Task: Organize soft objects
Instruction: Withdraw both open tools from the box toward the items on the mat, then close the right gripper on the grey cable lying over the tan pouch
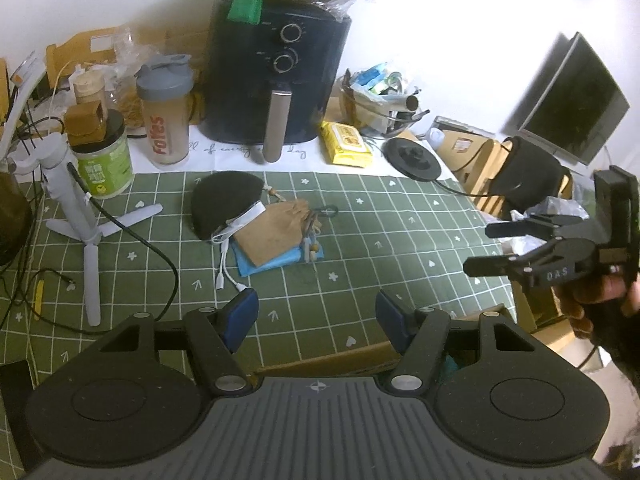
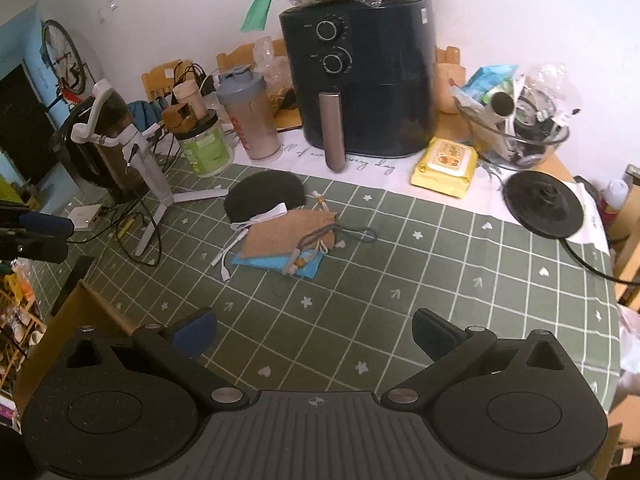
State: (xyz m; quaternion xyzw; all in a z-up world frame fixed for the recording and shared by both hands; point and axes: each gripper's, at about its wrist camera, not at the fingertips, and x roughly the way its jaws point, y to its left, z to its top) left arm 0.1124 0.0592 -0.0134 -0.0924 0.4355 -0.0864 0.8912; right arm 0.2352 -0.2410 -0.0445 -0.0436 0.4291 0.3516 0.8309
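The blue cloth [image 1: 280, 261] lies under the brown pouch [image 1: 271, 233]; only its lower edge and one corner show. The brown pouch overlaps the black pad [image 1: 223, 202], hiding the pad's near edge. The printed script on the white cloth strip [image 1: 224, 151] is interrupted by the air fryer handle [image 1: 276, 125] and cannot be read in full. The items in the glass bowl [image 2: 516, 148] are too jumbled to identify. In the right wrist view, the left gripper [image 2: 38, 236] is cut off by the left edge and blurred. The monitor [image 1: 576, 100] is blurred.
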